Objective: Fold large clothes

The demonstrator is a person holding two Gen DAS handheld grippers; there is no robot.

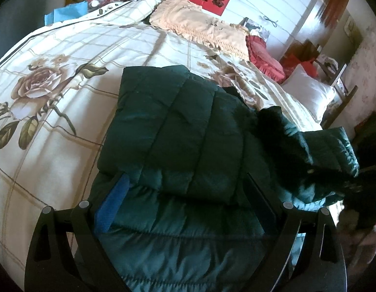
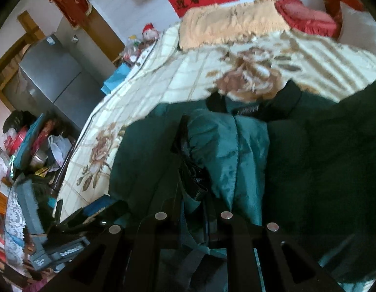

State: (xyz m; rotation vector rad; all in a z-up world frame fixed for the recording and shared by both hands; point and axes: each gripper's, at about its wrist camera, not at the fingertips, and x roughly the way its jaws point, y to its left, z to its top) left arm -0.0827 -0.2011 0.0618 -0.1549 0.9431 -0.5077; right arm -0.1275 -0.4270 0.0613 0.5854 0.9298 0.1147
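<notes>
A dark green quilted jacket lies partly folded on the floral quilt of a bed. In the left wrist view my left gripper is open wide over the jacket's near edge. Its blue-padded finger rests along the left side, and its pads do not press the cloth. One sleeve trails to the right into a dark blur. In the right wrist view my right gripper is shut on a bunched fold of the jacket, with teal fabric gathered around its fingers.
A peach fringed pillow, a red cushion and a white pillow lie at the head of the bed. Beside the bed stand a grey fridge and a cluttered pile of bags and boxes.
</notes>
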